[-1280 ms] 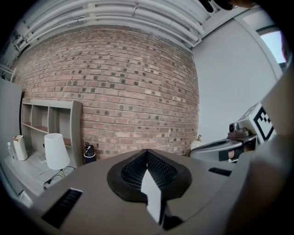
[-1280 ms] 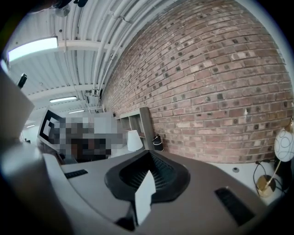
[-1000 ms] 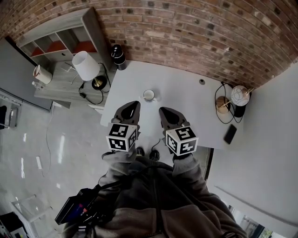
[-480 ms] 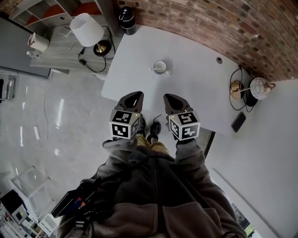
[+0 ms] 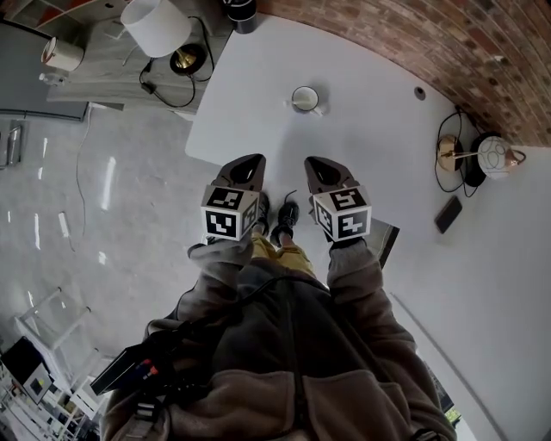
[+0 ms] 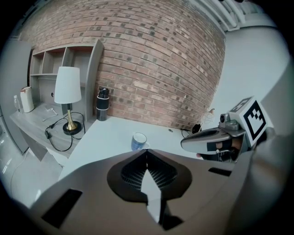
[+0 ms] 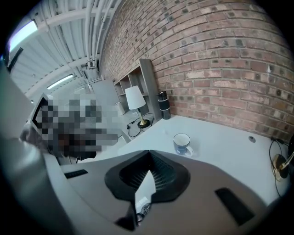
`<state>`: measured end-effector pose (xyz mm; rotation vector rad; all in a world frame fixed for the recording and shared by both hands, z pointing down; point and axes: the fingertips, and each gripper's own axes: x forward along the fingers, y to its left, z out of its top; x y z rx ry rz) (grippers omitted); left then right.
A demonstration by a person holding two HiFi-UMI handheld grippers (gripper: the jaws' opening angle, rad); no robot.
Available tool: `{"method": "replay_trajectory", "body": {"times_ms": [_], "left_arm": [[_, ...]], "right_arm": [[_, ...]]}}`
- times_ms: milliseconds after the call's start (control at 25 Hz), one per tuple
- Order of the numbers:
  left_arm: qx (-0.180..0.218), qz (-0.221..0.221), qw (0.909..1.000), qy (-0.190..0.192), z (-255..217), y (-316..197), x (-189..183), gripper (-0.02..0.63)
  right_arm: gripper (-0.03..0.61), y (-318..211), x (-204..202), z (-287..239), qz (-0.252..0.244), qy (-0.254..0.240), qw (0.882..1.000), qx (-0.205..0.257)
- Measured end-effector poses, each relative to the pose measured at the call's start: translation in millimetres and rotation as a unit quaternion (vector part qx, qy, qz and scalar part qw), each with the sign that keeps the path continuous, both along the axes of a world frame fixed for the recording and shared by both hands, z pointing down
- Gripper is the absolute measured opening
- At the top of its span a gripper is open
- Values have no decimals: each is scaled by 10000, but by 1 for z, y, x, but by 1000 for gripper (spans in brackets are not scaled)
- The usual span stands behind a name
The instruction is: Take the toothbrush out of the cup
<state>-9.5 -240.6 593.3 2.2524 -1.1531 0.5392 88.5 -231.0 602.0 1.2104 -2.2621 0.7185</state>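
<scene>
Left gripper (image 5: 248, 165) and right gripper (image 5: 316, 167), jaws together and empty, hung at the table's (image 5: 250, 95) near edge. The cup (image 5: 304, 98) stood well beyond them; approach was judged pending.

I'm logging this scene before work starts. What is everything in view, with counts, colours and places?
Blue-and-white ceramic cup: 1, far middle of table; toothbrush not discernible.
White flat table: 1, against brick wall.
Black cylindrical bottle: 1, table's far left corner.
Shaded table lamp: 1, white shade, brass base, grey sideboard left of table.
Black flat phone: 1, table's right end.
Pale globe-shaped ornament: 1, right end, beside cables.
Left tool: 1, grey, jaws shut, empty, at table's near edge.
Right tool: 1, grey, jaws shut, empty, alongside.
</scene>
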Motion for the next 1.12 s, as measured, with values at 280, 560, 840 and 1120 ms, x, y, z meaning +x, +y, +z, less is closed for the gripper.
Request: {"method": "replay_trajectory", "body": {"times_ms": [280,560,840,1120], "left_arm": [[-168,-75,9998,21,14,-1,-8,5],[-318,-154,9994,-10,29,-5,-18,6],[-482,-198,9986,-19,43,-11,-27,6],[-586,-331,9977,-44,54,-27,-39,6]], "right_arm": [[2,-2,2,16,-37,109,9999,-100],[2,-23,-1,28,-105,294,9995,-42],[2,-62,0,49,-310,678,9972,90],[2,-90,-2,69,-426,858,9954,52]]}}
